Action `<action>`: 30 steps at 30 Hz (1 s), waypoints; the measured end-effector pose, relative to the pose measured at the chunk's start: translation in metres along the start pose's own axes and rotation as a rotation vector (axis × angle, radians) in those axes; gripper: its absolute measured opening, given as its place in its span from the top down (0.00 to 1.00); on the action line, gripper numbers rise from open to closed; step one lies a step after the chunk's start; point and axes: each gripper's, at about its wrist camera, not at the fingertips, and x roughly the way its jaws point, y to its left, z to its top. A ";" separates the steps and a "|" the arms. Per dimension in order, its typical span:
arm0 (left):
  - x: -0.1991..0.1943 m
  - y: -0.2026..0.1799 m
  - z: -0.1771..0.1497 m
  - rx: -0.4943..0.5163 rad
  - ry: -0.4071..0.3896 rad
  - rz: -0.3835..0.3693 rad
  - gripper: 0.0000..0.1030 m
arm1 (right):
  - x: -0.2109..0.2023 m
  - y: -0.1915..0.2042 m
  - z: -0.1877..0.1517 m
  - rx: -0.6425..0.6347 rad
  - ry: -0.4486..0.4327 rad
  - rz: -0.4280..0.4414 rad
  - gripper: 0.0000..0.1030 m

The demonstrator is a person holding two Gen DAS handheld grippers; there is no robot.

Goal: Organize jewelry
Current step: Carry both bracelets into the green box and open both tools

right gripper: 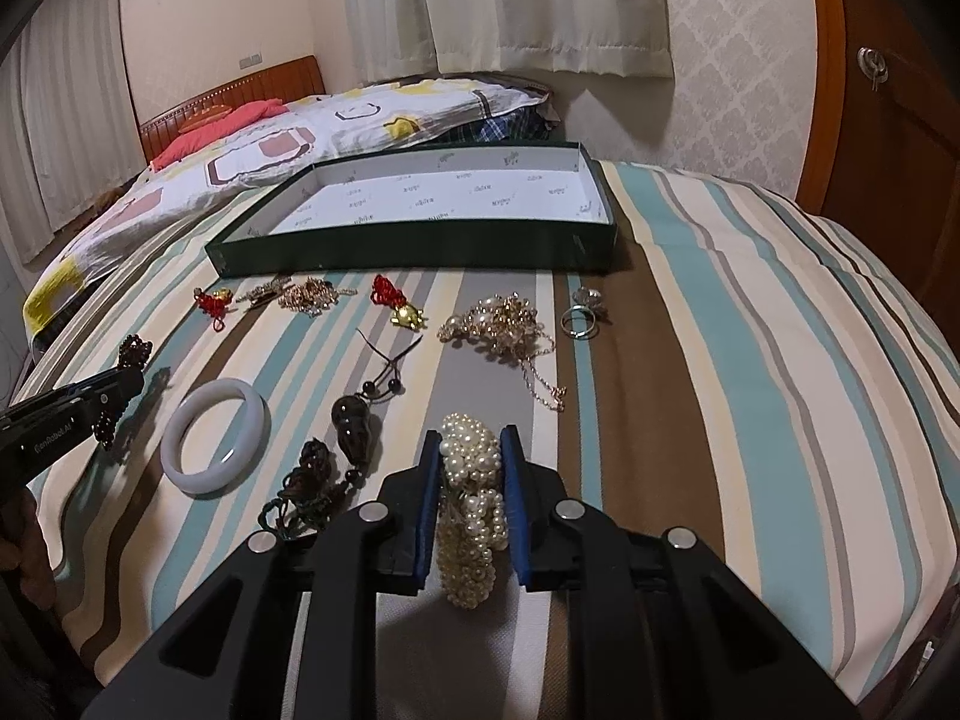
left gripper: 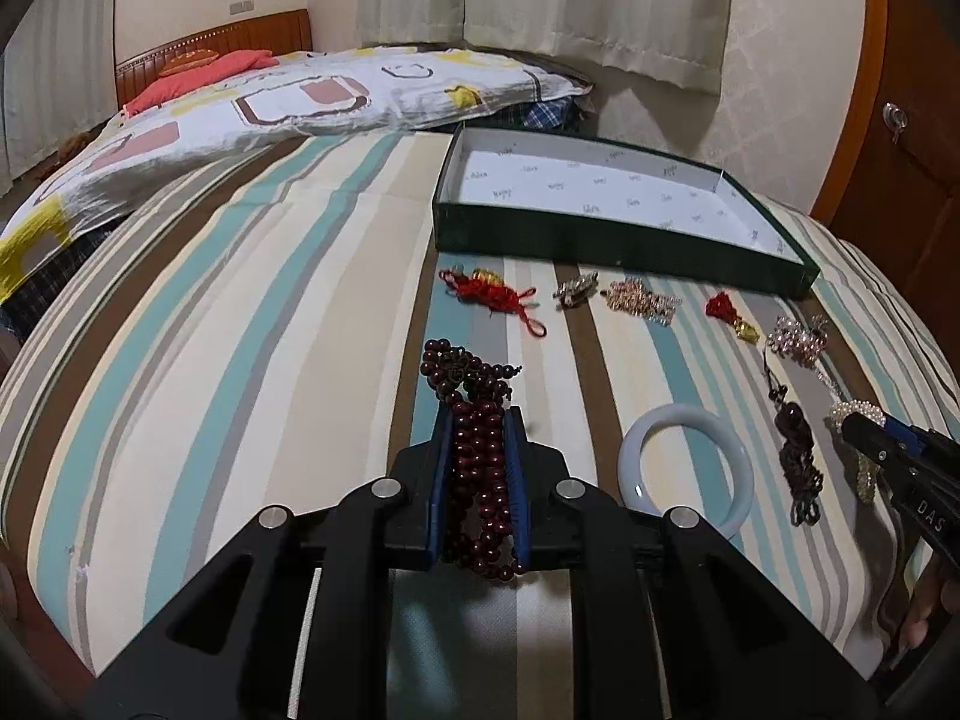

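Note:
My left gripper (left gripper: 478, 420) is shut on a dark red bead bracelet (left gripper: 477, 456), just above the striped bedspread. My right gripper (right gripper: 470, 441) is shut on a white pearl bracelet (right gripper: 471, 504). It also shows in the left wrist view (left gripper: 864, 426). A green box with a white lining (left gripper: 600, 240) lies open at the back, also in the right wrist view (right gripper: 420, 249). A white jade bangle (right gripper: 213, 447) lies between the grippers. Red knot charms (right gripper: 387, 294), gold chains (right gripper: 504, 324), rings (right gripper: 582, 315) and a dark cord pendant (right gripper: 351, 420) lie in front of the box.
A patterned quilt (left gripper: 270, 102) and a red pillow (left gripper: 192, 75) lie at the head of the bed. A wooden cabinet (right gripper: 888, 120) stands at the right. Curtains hang behind.

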 end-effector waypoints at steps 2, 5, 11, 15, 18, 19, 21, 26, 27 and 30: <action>-0.002 -0.001 0.003 0.000 -0.007 -0.003 0.84 | -0.001 0.000 0.002 0.002 -0.006 0.001 0.80; -0.005 -0.002 0.008 -0.001 -0.019 -0.009 0.84 | -0.005 0.000 0.007 0.005 -0.020 0.003 0.80; -0.009 -0.006 0.025 -0.007 -0.043 -0.027 0.84 | -0.011 0.001 0.028 0.004 -0.065 0.010 0.80; -0.005 -0.011 0.044 -0.015 -0.055 -0.046 0.84 | -0.011 0.000 0.053 0.012 -0.107 0.018 0.80; -0.003 -0.017 0.062 -0.010 -0.080 -0.055 0.84 | -0.010 -0.002 0.071 0.011 -0.142 0.020 0.80; -0.001 -0.020 0.071 -0.008 -0.092 -0.061 0.84 | -0.009 -0.002 0.080 0.007 -0.159 0.017 0.80; 0.003 -0.024 0.085 -0.007 -0.108 -0.070 0.84 | -0.006 -0.004 0.094 0.002 -0.185 0.010 0.80; 0.023 -0.038 0.127 0.006 -0.157 -0.086 0.84 | 0.011 -0.012 0.133 0.012 -0.231 0.003 0.80; 0.029 -0.041 0.135 0.010 -0.162 -0.087 0.84 | 0.017 -0.014 0.139 0.010 -0.236 -0.001 0.80; 0.051 -0.048 0.151 0.021 -0.155 -0.084 0.84 | 0.034 -0.018 0.148 0.010 -0.220 -0.002 0.80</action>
